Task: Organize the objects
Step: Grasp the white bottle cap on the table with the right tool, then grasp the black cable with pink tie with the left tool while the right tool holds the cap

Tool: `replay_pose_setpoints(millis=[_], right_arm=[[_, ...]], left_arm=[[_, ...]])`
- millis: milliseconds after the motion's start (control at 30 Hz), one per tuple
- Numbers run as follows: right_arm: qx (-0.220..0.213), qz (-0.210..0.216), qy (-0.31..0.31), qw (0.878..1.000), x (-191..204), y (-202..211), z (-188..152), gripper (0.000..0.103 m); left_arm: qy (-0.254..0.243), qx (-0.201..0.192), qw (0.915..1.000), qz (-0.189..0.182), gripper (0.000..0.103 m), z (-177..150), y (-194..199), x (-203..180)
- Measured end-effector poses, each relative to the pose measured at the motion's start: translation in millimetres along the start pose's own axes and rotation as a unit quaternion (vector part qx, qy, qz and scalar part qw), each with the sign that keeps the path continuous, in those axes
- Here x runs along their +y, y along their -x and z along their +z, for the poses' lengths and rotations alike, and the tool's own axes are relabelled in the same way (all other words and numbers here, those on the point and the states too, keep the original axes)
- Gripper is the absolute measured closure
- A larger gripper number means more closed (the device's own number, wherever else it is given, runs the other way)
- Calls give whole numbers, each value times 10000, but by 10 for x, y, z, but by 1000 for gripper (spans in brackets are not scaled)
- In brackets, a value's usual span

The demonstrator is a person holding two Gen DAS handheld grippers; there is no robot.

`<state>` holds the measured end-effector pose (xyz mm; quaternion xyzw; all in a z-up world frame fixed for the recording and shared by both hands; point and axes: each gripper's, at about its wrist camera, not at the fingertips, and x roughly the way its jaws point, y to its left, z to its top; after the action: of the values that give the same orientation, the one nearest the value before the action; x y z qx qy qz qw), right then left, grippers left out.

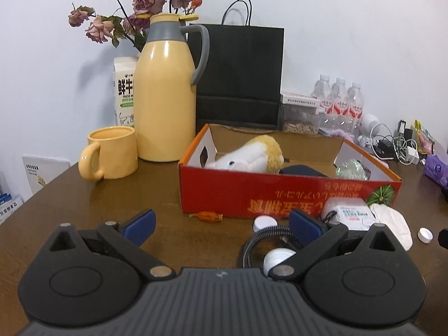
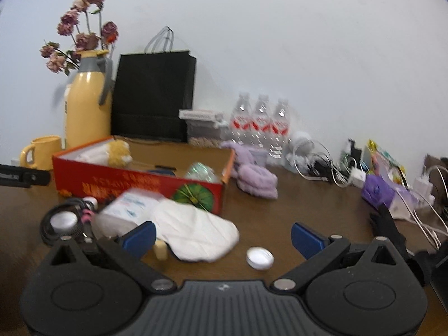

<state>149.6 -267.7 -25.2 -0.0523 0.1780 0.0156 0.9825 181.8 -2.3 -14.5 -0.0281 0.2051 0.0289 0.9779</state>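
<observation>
A red cardboard box (image 1: 252, 190) sits on the brown table and holds a white and yellow plush toy (image 1: 252, 155), a dark object and a clear crinkled ball (image 1: 351, 169). My left gripper (image 1: 222, 226) is open and empty, just in front of the box. Near its right finger lie a tissue pack (image 1: 354, 215), a white cloth (image 1: 392, 222), a coiled black cable (image 1: 257, 243) and white caps. My right gripper (image 2: 222, 238) is open and empty over the table, with the white cloth (image 2: 196, 231) and a white cap (image 2: 259, 257) between its fingers. The box (image 2: 134, 184) is at its left.
A yellow thermos (image 1: 166, 95), yellow mug (image 1: 109, 154), milk carton (image 1: 124, 89), dried roses and a black paper bag (image 1: 238, 75) stand behind the box. Water bottles (image 2: 260, 123), a purple plush (image 2: 254, 179), chargers and cables (image 2: 324, 165) and a purple pack (image 2: 378, 190) line the back right.
</observation>
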Motion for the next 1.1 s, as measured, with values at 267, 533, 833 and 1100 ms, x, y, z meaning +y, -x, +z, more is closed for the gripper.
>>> replay_pose_setpoints(millis=[267,533,833,1100], right_arm=[[847,19,14,9964,-298,-474,-42,11],[1390,399,-429,9886,-462,-856,-48,76],[210,507,-133,9984,-239,-341,-10,76],[-128,891,59,9959,142,-65,32,76]], left_arm=[[-41,129,9999,-34,0,-62,-2,-24],[19,325,9995,-65,0,-72,-86,14],[-20,398,9991,-155,0,-82,-99,2],[-196,692,9961,-506,0,-135,-148,-71]])
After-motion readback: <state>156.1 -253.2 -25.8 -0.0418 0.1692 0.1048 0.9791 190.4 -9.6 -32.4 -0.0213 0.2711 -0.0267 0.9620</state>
